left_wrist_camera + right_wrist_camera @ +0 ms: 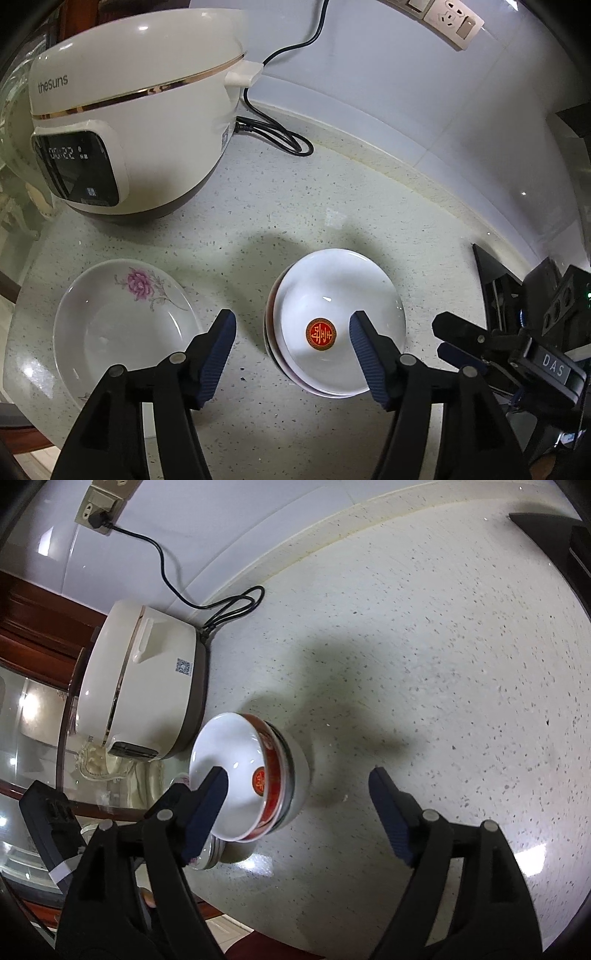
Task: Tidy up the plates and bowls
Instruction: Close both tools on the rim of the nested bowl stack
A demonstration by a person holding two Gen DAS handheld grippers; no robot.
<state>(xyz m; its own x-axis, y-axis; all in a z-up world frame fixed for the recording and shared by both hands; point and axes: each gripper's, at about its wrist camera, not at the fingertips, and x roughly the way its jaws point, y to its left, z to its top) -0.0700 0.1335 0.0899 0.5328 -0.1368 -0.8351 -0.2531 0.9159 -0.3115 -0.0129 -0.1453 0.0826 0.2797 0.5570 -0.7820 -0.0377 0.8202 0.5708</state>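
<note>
Item 1, stack of bowls (334,321): your landmark. Nested white bowls on the speckled countertop (258,229); the top one shows a red and gold medallion (321,334) at its bottom. From the right wrist view the stack (255,775) leans, the upper bowls red-patterned outside and the lowest plain white.

Item 2, floral plate (122,325): a shallow white dish with a pink flower (140,282) on its far inner wall. It lies flat on the counter, left of the stack and apart from it.

Item 3, rice cooker (129,122): cream body, gold band, dark display panel. It stands behind and left of the stack. Its black cord (280,136) loops on the counter behind the stack and runs up the wall; the right wrist view shows it plugged into a wall socket (96,515).

Item 4, your left gripper (291,334): jaws spread wide, holding nothing. The right finger (365,350) overlaps the stack's right rim in view; contact cannot be judged. The left finger hangs over bare counter between stack and plate.

Item 5, your right gripper (297,794): jaws spread wide, empty, just right of the stack; its left finger (210,797) overlaps the top bowl's near rim in view. In the left wrist view it (443,334) shows at the stack's right.
</note>
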